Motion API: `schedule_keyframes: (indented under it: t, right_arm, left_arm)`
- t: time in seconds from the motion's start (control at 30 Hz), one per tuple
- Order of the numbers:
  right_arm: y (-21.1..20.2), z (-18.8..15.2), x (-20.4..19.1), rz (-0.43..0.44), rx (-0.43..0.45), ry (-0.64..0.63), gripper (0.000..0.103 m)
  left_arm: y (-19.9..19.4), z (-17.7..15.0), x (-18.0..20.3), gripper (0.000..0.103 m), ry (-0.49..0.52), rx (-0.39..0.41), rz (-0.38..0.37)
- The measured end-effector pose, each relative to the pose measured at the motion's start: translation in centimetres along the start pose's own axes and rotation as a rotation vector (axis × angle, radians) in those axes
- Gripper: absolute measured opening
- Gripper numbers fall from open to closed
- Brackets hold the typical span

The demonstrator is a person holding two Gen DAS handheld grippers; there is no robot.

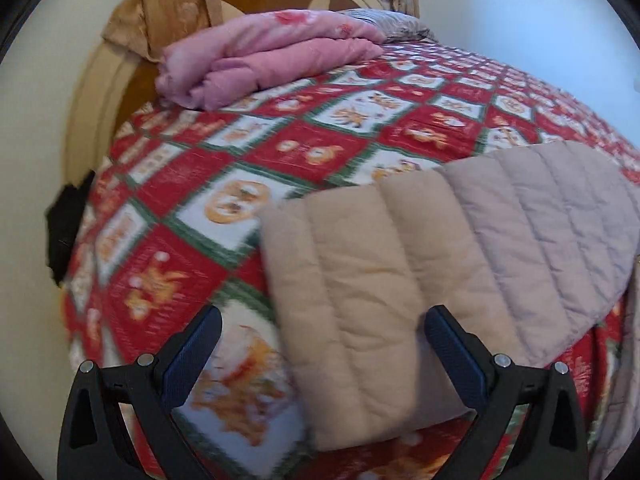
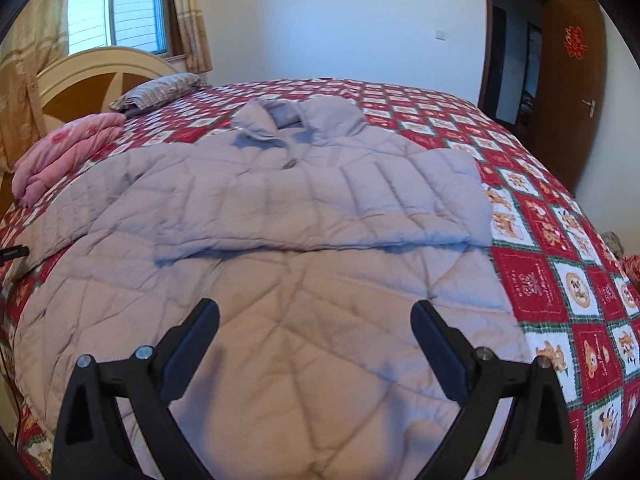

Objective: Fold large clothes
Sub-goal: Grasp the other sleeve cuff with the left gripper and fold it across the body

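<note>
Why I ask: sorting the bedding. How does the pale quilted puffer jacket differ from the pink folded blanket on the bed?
The pale quilted puffer jacket lies spread flat; the pink folded blanket is a bundled stack. The jacket is greyish-lilac, the blanket pink with a floral print. The jacket covers far more bed. Both rest on the red checked bedspread.

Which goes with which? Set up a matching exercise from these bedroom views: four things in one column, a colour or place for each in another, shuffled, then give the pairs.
Things:
1. quilted jacket
2. folded blanket
3. bedspread
4. striped pillow

Descriptions:
A. red, white and green checks with cartoon figures
B. pink, lying near the headboard
C. pale lilac-grey, spread flat with one sleeve folded across the front
D. at the head of the bed, below the window

Pairs: 1-C, 2-B, 3-A, 4-D
</note>
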State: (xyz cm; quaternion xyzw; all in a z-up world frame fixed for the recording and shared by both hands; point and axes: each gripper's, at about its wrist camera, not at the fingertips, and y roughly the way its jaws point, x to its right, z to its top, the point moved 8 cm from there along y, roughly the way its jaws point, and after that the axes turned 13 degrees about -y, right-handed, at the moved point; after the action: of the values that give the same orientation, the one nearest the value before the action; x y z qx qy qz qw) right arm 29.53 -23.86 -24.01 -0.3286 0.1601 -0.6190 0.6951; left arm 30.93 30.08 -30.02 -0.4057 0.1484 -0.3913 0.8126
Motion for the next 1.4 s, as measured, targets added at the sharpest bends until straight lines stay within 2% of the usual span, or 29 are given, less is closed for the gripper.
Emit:
schedule_keyframes:
  t: [0.03,0.07,0.1,0.13,0.2,0.3,0.43,0.53,0.67,0.8,1.03,1.17,1.2,1.27,1.33,1.4]
  right_arm:
    - [0.0,0.0,-0.3,-0.003,-0.001,-0.009,0.098]
    - [-0.1,0.0,-0.5,-0.007,0.0,-0.014,0.099]
    - [-0.2,-0.1,-0.5,-0.01,0.003,-0.014,0.098]
    - [-0.4,-0.2,-0.4,-0.011,0.006,-0.011,0.098]
    - [-0.7,-0.3,0.1,-0.019,0.014,0.004,0.098]
    - [-1.2,-0.7,1.1,-0.037,0.025,0.032,0.099]
    - [-1.6,-1.4,3.3,-0.063,0.034,0.09,0.099]
    - [-2.2,-1.8,5.0,-0.078,0.048,0.135,0.099]
    - [-3.3,-1.9,6.8,-0.092,0.084,0.185,0.099]
    - [-4.1,-2.3,8.4,-0.109,0.104,0.208,0.099]
    - [-5.3,-4.4,11.8,-0.133,0.117,0.278,0.099]
    - [-5.4,-5.7,13.5,-0.143,0.112,0.321,0.099]
    - [-5.4,-6.0,13.8,-0.145,0.107,0.331,0.099]
    - [-5.3,-6.5,14.3,-0.144,0.1,0.346,0.099]
    - [-5.2,-6.8,14.4,-0.141,0.093,0.353,0.099]
    - [-4.9,-7.0,14.5,-0.125,0.079,0.363,0.099]
  left_arm:
    - [0.0,-0.1,0.6,0.067,0.005,-0.003,-0.021]
    - [-0.1,-0.3,1.3,0.047,0.012,-0.012,-0.052]
    - [-0.4,-0.3,2.2,0.022,0.029,-0.015,-0.077]
    - [-1.0,-0.3,3.3,0.015,0.054,-0.012,-0.099]
    - [-2.5,0.3,4.5,0.013,0.084,0.029,-0.108]
    - [-6.3,1.8,6.4,0.012,0.128,0.135,-0.135]
    - [-12.6,4.0,9.4,0.011,0.156,0.258,-0.218]
    - [-17.8,4.9,13.2,0.011,0.198,0.334,-0.298]
    - [-23.3,4.4,19.2,0.01,0.27,0.386,-0.414]
    - [-27.6,1.7,27.0,0.01,0.373,0.423,-0.503]
    - [-31.8,-6.9,37.9,0.01,0.547,0.403,-0.627]
    - [-33.0,-12.8,41.8,0.013,0.637,0.399,-0.667]
    - [-32.9,-14.3,42.7,0.017,0.663,0.383,-0.676]
    - [-32.7,-16.9,43.7,0.03,0.716,0.345,-0.676]
    - [-32.6,-18.2,43.7,0.072,0.733,0.366,-0.66]
    - [-32.8,-18.2,42.8,0.096,0.723,0.436,-0.649]
